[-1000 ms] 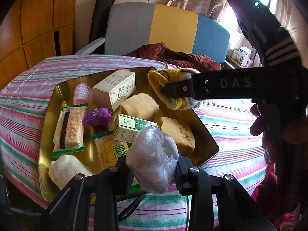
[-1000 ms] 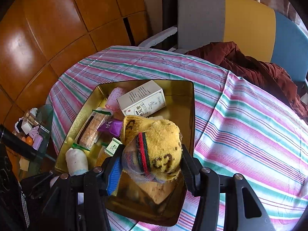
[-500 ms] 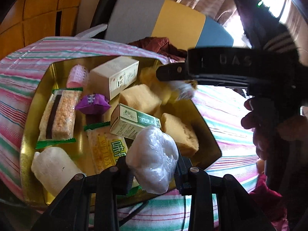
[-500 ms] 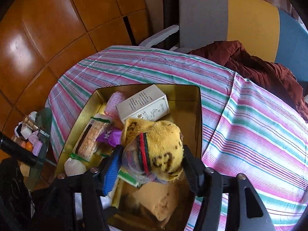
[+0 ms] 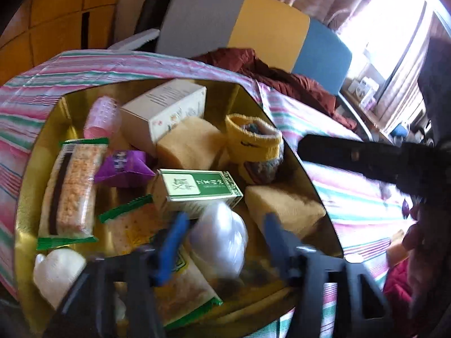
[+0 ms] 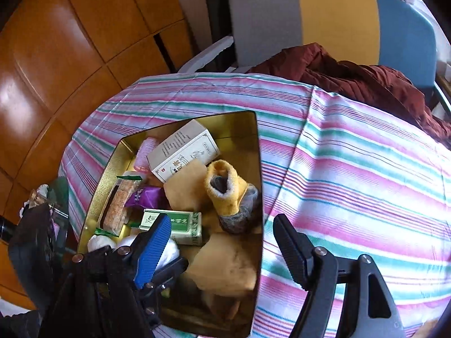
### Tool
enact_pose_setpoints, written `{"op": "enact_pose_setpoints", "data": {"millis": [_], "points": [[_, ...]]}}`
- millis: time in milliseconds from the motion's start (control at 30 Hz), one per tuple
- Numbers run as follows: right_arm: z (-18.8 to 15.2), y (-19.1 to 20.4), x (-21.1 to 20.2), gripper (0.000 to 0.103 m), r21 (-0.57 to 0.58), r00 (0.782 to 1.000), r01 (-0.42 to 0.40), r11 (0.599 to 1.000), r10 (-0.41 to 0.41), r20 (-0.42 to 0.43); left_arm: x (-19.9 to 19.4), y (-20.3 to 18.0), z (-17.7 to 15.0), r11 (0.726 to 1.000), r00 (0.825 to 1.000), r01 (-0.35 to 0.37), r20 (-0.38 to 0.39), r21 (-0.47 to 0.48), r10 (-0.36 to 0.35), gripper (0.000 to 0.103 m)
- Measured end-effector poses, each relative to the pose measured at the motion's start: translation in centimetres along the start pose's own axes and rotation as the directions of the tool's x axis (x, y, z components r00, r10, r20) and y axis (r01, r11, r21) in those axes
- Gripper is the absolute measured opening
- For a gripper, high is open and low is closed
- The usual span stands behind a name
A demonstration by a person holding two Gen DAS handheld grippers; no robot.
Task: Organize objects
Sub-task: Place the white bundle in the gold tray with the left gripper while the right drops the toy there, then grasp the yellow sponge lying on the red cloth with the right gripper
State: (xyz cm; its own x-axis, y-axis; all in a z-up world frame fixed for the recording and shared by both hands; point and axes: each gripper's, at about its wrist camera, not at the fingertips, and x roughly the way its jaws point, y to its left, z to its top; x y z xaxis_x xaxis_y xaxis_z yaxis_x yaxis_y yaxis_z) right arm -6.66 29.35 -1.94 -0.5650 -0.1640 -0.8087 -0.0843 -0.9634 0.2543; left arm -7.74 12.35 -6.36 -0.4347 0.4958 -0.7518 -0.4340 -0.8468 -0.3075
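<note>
Only right view shows yellow sock (image 6: 225, 188) upright, gold tin (image 6: 258, 169), both tools opening

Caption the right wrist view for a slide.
Right gripper opening above the gold tin, yellow sock lying free among snacks.

A round table under a pink, green and white striped cloth (image 6: 352, 146) stands before orange-brown wood panelling (image 6: 70, 42). Behind it is a chair (image 6: 304, 14) with 3 bands, grey, yellow and blue. Daylight floods a curtained window (image 5: 377, 36).
</note>
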Motion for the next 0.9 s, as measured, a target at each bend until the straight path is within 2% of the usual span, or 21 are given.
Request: {"op": "enact_pose_setpoints", "data": {"millis": [233,467,667,900], "points": [[-1.5,-0.3,-0.6,0.078,0.026,1.0,0.008,1.0,-0.008,-0.004,-2.6,0.4,-1.0,1.0,0.999,-0.01,0.034,0.006,0.01,0.074],[-3.7,0.0,-0.9,0.081,0.019,0.999,0.037,0.999,-0.037,-0.016,-5.4,2.0,-2.8,0.995,0.994,-0.087,0.058,-0.04,0.089,0.075],[-5.7,0.5,-1.3,0.081,0.005,0.997,0.068,0.998,-0.068,-0.021,-8.0,2.5,-3.6,0.982,0.976,-0.183,0.11,-0.051,0.188,0.08],[-7.4,1.7,-2.3,0.081,-0.043,0.995,0.1,0.994,-0.1,-0.002,-9.7,1.2,-3.8,0.97,0.954,-0.244,0.175,-0.006,0.241,0.08]]}}
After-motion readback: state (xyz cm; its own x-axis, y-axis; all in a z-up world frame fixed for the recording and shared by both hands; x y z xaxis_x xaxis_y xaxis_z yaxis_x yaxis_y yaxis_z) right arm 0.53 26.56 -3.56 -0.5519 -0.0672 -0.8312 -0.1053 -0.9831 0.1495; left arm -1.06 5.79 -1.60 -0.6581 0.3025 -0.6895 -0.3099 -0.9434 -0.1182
